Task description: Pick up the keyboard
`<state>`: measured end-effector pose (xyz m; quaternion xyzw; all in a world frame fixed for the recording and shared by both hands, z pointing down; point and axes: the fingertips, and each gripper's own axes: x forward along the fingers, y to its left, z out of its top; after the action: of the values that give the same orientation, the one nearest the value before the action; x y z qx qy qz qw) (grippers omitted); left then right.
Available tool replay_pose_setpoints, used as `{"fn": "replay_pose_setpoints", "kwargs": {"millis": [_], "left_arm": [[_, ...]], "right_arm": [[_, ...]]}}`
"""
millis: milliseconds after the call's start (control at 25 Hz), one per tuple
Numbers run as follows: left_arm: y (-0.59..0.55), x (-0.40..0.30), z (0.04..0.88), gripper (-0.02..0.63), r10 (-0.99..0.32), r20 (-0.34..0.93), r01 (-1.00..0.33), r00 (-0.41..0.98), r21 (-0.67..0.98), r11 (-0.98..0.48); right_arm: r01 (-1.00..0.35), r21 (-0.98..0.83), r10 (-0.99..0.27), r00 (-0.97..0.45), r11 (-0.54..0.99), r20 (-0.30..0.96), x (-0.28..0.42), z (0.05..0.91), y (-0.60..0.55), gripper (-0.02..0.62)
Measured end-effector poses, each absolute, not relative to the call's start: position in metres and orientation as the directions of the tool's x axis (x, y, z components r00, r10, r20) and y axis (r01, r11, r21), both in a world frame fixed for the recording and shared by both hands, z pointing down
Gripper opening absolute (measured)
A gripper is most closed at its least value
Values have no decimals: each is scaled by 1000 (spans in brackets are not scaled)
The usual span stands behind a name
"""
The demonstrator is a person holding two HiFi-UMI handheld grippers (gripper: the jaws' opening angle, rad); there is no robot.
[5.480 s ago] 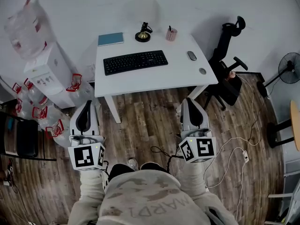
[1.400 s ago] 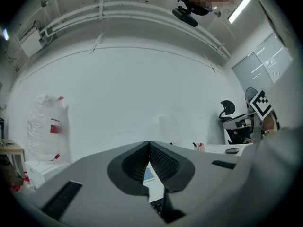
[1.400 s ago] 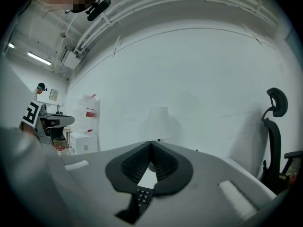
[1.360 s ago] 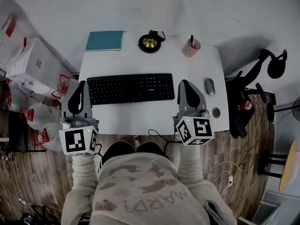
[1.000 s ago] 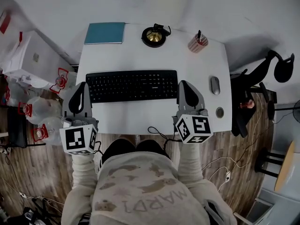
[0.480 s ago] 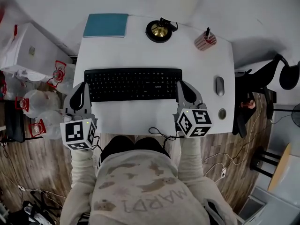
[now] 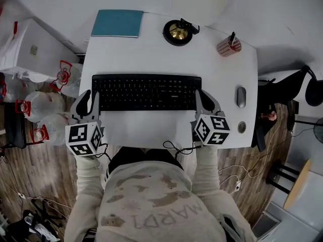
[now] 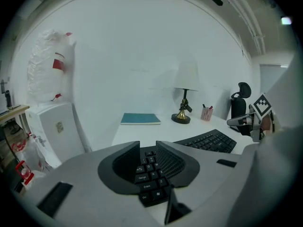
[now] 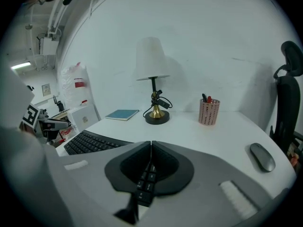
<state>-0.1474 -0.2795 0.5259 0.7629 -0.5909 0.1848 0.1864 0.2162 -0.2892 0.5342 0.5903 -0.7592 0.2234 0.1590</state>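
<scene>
Your white desk [image 7: 166, 54] carries a long, flat black keyboard [image 7: 146, 92] (full rows of keys) near its front edge. Your left gripper [image 7: 86, 99], at the keyboard's left end, has just been opening: narrow gap, keys visible through it, gripping nothing. Your right gripper [image 7: 202, 96], at the right end, is closed and empty.

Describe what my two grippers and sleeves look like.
The left gripper and right gripper are grey shells with black ribbed pads, each carrying a white cube printed with black square markers. A black cable trails by the right one. Sleeves are pale. The left's jaws have just been opening, the keyboard showing between them.
</scene>
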Motion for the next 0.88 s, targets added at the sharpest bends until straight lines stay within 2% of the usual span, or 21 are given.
{"fn": "replay_pose_setpoints", "kwargs": {"millis": [80,400,640,880], "left_arm": [[-281,-148,537,121,-808,538,-968,239,73,-238],[-285,-150,569,235,-739,623,-964,257,108,-244],[-286,-152,586,278,-697,662,-959,276,145,-242],[-287,-154,600,305,-670,688,-960,277,174,-218]], "right_arm": [[-967,-155,-813,-253,201,524,219,541,-292,72],[-960,-191,-741,-279,204,611,225,575,-297,187],[-955,-241,-709,-291,174,642,231,593,-296,254],[-947,-278,-696,-308,160,649,234,602,-296,281]]}}
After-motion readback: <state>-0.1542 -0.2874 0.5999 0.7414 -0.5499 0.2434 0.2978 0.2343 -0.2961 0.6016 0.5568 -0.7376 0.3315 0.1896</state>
